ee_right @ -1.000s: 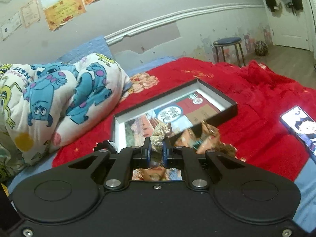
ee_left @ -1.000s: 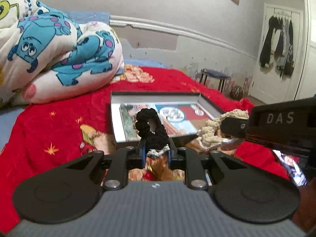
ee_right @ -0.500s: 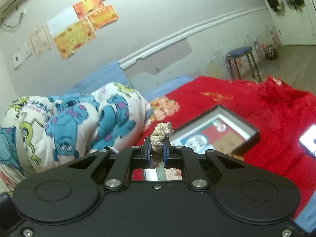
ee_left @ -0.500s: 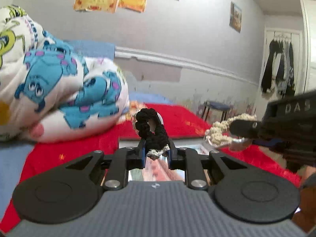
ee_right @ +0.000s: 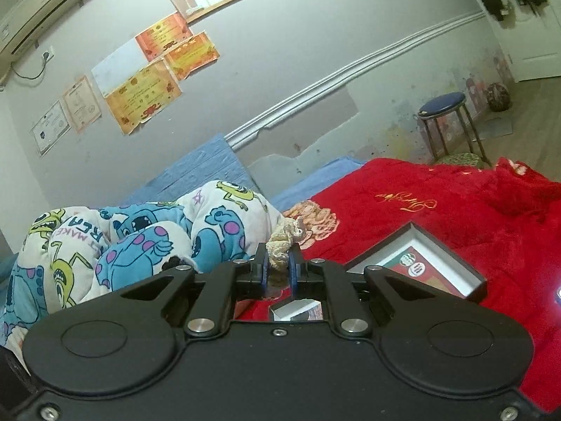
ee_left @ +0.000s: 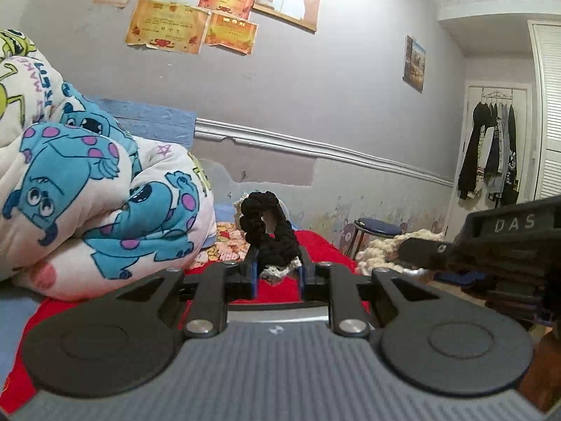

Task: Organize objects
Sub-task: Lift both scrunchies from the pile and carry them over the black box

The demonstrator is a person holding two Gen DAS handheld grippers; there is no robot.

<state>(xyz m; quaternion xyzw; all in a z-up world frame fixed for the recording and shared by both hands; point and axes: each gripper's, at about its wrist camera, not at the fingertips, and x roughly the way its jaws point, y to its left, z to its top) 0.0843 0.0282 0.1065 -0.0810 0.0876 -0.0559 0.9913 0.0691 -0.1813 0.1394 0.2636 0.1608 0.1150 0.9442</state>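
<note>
On the left lies a folded cartoon quilt (ee_left: 98, 196) on the bed with the red blanket (ee_right: 438, 210). The left tongs (ee_left: 277, 273) are pressed together on a black crocheted piece (ee_left: 270, 231) with a cream edge, which stands up above the fingertips. To the right, the right tongs (ee_right: 278, 270) pinch a cream crocheted piece (ee_right: 284, 238). Further right, the open shallow box (ee_right: 452, 259) lies on the red blanket, below and to the right of these tongs.

I judge that the picking up is done for both pieces, and the placing is left; nothing shows where they should go.

Compared with one second ago, both tongs are higher: the box then filled the middle of both views, now the left view shows mostly the wall and the box is out of it, and in the right view it sits low. Both grips are unchanged
</note>
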